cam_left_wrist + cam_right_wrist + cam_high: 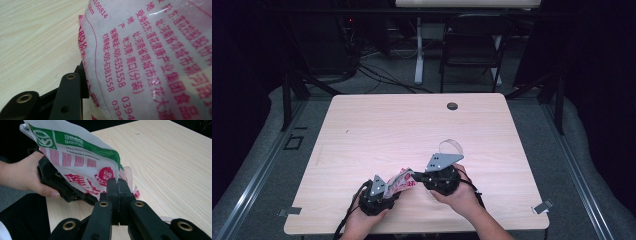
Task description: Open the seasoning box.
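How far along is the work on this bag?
Done: the bag is off the table, held between both grippers. In hand: the right gripper is shut on the bag's edge; one left gripper jaw touches its side. Left: whatever follows, opening or setting down; nothing has been poured or placed yet.

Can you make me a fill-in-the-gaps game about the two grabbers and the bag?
1. The two grippers hold a plastic bag with red and ____ printing.
2. The right gripper has its jaws pinched ____ on the bag's edge.
3. The table top is made of light ____.

Missing words: green; shut; wood
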Action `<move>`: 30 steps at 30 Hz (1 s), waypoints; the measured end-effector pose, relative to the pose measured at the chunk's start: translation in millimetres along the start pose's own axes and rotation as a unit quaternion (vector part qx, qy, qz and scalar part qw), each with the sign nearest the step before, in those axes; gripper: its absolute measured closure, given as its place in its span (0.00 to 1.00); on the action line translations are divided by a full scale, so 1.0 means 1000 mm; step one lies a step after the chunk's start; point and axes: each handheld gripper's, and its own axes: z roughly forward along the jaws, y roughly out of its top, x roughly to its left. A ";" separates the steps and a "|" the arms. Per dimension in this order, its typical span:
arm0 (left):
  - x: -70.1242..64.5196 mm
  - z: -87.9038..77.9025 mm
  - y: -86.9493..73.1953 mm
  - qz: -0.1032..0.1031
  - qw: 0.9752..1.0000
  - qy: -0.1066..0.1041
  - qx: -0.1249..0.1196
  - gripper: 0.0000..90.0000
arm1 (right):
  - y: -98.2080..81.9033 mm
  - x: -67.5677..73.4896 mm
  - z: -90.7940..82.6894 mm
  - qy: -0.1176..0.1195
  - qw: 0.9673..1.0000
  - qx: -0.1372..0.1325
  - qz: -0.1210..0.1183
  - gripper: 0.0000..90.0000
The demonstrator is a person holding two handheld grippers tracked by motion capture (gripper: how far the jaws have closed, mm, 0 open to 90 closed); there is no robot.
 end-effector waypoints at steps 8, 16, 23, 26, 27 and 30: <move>-0.001 -0.005 0.004 0.020 1.000 0.023 0.002 0.65 | 0.000 -0.001 -0.002 0.003 1.000 -0.004 0.004 0.99; 0.003 -0.014 0.008 0.031 0.997 0.068 -0.011 0.65 | 0.003 -0.001 -0.006 0.013 1.000 -0.012 0.000 0.92; 0.003 -0.020 0.010 0.056 0.992 0.107 -0.017 0.65 | 0.005 0.001 -0.009 0.008 1.000 -0.018 -0.008 0.82; 0.001 -0.022 0.011 0.068 0.991 0.115 -0.020 0.65 | 0.006 0.001 -0.009 0.017 1.000 -0.020 -0.012 0.75; 0.000 -0.023 0.011 0.074 0.990 0.120 -0.021 0.66 | 0.006 0.002 -0.009 0.016 1.000 -0.020 -0.013 0.74; -0.002 -0.023 0.012 0.086 0.988 0.128 -0.020 0.66 | 0.006 0.004 -0.007 0.018 0.999 -0.019 -0.023 0.70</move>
